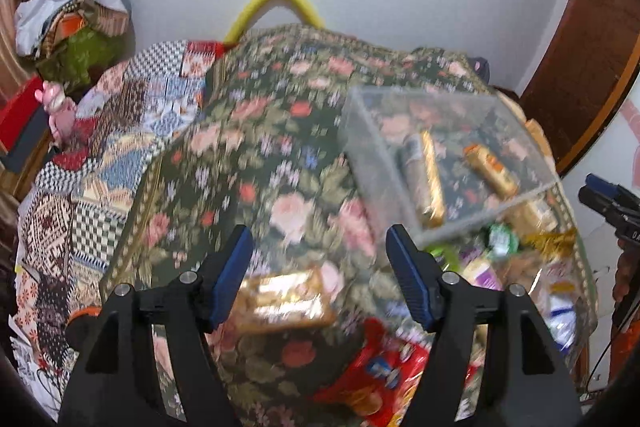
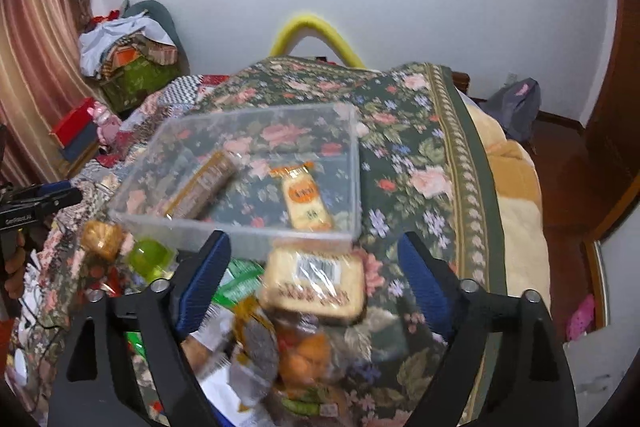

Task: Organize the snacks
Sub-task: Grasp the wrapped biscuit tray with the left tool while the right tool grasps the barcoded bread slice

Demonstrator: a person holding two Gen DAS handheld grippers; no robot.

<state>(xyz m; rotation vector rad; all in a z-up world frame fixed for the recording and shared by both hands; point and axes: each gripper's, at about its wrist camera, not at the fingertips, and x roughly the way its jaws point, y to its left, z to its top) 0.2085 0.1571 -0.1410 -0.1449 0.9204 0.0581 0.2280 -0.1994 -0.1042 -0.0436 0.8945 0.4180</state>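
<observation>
1. The left gripper (image 1: 318, 277) hangs with jaws spread and nothing pinched; a gold snack pack (image 1: 282, 301) lies on the floral cloth (image 1: 256, 147) below the gap, long axis across it
2. The clear box (image 2: 354, 163) sits far and right of it, two packs inside
3. The right gripper (image 2: 316, 283), jaws spread and bare, is nearer the pale biscuit pack (image 2: 316, 283) just near of the box

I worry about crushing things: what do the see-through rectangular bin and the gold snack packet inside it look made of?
See-through rectangular bin: apparently rigid clear plastic, since the floral cloth shows through its straight walls. Gold snack packet: probably thin metallised film, given its bright glints; blur leaves this uncertain.
</observation>
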